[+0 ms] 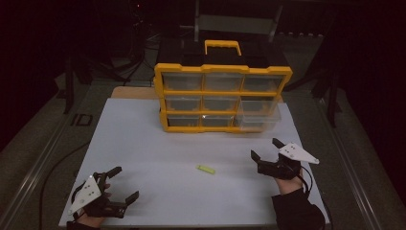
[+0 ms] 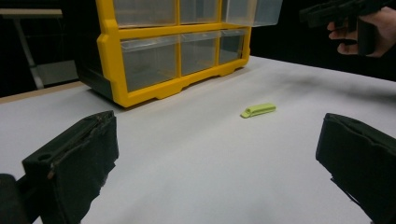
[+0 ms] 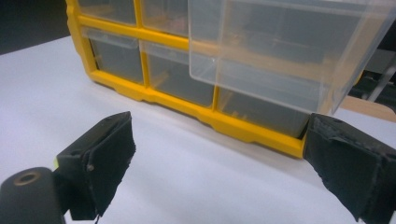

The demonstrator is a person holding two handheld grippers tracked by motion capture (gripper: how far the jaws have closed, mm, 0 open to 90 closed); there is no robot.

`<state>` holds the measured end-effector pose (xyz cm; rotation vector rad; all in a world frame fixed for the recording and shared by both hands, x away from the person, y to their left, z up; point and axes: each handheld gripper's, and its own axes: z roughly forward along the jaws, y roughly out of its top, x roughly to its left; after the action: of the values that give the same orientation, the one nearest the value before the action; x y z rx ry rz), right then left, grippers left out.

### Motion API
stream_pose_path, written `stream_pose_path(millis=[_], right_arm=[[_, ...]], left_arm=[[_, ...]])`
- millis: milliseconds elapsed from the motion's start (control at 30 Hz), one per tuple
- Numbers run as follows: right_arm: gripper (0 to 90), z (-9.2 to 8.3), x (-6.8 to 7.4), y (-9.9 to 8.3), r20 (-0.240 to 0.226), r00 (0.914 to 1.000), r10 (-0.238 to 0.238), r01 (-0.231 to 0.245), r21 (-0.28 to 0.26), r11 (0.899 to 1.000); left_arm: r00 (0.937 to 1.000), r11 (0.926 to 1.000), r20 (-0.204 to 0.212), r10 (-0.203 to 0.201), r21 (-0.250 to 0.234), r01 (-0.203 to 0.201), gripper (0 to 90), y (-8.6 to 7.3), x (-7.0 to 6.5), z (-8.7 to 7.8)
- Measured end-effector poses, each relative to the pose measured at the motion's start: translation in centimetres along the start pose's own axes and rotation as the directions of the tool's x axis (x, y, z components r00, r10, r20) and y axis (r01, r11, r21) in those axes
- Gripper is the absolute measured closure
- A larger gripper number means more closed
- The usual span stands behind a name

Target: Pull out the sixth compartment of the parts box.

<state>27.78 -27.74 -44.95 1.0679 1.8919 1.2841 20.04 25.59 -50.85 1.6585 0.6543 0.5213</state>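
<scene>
A yellow drawer cabinet (image 1: 222, 98) with clear drawers stands at the back of the white table (image 1: 143, 143). Its middle-right drawer (image 1: 258, 111) is pulled out; in the right gripper view that clear drawer (image 3: 280, 51) juts toward the camera. A small lime-green piece (image 1: 205, 168) lies on the table between the hands, also seen as the green piece (image 2: 258, 110) ahead of the left jaws. My left gripper (image 1: 118, 183) rests at the front left corner, open and empty. My right gripper (image 1: 265, 149) is held at the right, open and empty, facing the cabinet (image 3: 154, 70).
The cabinet (image 2: 173, 51) has a yellow carry handle (image 1: 222, 46) on top. A brown board (image 1: 134, 92) lies behind the white table's left part. The person's right hand with its gripper (image 2: 348, 18) shows at the upper right of the left gripper view.
</scene>
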Motion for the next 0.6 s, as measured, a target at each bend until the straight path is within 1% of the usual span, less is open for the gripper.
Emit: stream_pose_path(millis=[33,100,233,267,300,367,500,533,600], right_arm=[[8.6,-0.1,0.0,-0.5,-0.012,0.9999,-0.003,0.003,0.000,1.000],[8.6,-0.1,0.1,-0.8,-0.022,0.9997,-0.007,0.007,-0.002,1.000],[8.6,-0.4,0.1,-1.5,-0.035,0.9992,-0.019,0.018,-0.014,1.000],[8.6,-0.4,0.1,-1.5,-0.035,0.9992,-0.019,0.018,-0.014,1.000],[8.6,-0.5,0.0,-1.9,-0.045,0.9988,-0.022,0.022,-0.002,1.000],[8.6,-0.5,0.0,-2.0,-0.047,0.9985,-0.027,0.027,0.000,1.000],[8.6,-0.8,-0.3,-2.8,-0.039,0.9991,-0.017,0.018,0.023,1.000],[8.6,-0.8,-0.3,-2.9,-0.038,0.9991,-0.022,0.023,0.028,0.999],[8.6,-1.1,-0.3,-3.2,-0.037,0.9993,-0.008,0.009,0.015,1.000]], left_arm=[[1.0000,1.0000,0.003,0.003,0.000,-0.003,0.0,0.0,0.0,0.0],[1.0000,1.0000,0.008,0.000,-0.002,0.000,0.0,0.0,0.0,0.0],[0.9999,1.0000,0.010,-0.003,-0.003,0.003,0.0,0.0,0.0,0.0],[0.9999,1.0000,0.010,-0.003,-0.003,0.003,0.0,0.0,0.0,0.0],[0.9999,1.0000,0.011,-0.005,-0.004,0.005,0.0,0.0,0.0,0.0],[0.9999,1.0000,0.013,-0.004,-0.005,0.004,0.0,0.0,0.0,0.0],[0.9999,1.0000,0.013,-0.003,-0.005,0.003,0.0,0.0,-0.1,0.0],[0.9999,1.0000,0.013,-0.003,-0.005,0.003,0.0,0.0,-0.1,0.0],[0.9999,1.0000,0.012,-0.002,-0.005,0.002,0.0,0.0,0.0,0.0]])
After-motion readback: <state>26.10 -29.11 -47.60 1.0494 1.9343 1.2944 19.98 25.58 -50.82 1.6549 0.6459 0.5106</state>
